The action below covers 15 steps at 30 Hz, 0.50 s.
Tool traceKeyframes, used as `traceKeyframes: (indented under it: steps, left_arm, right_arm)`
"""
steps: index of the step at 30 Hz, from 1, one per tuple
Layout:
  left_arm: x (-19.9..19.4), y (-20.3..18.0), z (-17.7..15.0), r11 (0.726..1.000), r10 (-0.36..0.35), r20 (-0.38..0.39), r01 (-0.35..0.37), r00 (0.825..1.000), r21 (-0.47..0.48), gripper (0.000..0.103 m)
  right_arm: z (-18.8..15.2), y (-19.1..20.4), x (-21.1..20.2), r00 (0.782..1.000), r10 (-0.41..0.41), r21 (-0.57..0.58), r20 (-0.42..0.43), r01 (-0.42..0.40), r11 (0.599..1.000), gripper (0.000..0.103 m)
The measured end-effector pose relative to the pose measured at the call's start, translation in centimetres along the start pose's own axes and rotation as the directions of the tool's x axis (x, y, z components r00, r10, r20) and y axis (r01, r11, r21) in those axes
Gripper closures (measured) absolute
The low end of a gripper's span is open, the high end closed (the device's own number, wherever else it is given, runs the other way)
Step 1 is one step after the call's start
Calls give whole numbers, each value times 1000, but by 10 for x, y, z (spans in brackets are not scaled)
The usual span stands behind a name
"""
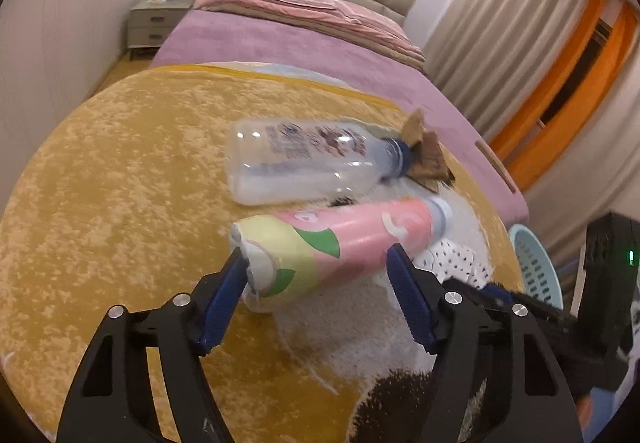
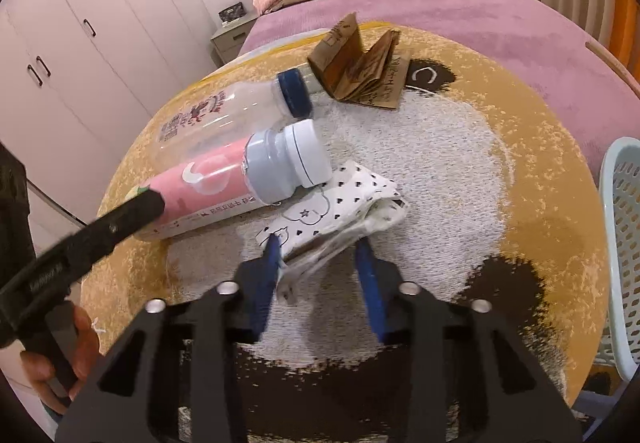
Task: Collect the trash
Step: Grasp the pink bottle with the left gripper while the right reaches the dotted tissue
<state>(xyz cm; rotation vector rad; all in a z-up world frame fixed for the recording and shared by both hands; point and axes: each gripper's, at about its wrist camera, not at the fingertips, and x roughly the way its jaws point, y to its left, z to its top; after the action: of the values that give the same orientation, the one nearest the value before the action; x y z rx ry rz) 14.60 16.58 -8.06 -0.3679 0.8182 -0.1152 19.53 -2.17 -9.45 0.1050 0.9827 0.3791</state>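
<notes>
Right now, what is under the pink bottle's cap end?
The pink bottle has its white cap lying over an edge of the patterned wrapper on the round rug. What the wrapper holds is hidden.

Black claw, blue pads, silver screws

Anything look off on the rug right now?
Trash is scattered on the round rug: a clear bottle and a pink bottle lie on their sides, a brown paper bag is crumpled, and a spotted wrapper lies rumpled. No spill visible.
</notes>
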Motion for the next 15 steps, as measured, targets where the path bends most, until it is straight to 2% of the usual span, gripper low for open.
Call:
traceKeyframes:
  steps: [4,7,11,15]
  left_arm:
    - [-1,-12,-13,997,-68,-36,69,997,20,40]
    - [-3,-29,-26,990,-122,-71,126,990,57,40]
    - [-2,-62,-41,968,-197,-143,216,970,132,40]
    - [-7,-74,-40,960,-195,-136,218,971,175,38]
  right_arm:
    - [-2,-18,-6,1000,-15,17,-3,15,1000,84]
    - [-2,-36,-15,999,-51,26,13,50,998,84]
    - [1,-60,-25,996,-83,37,27,82,996,84]
    - [4,-72,-33,996,-82,23,44,81,996,84]
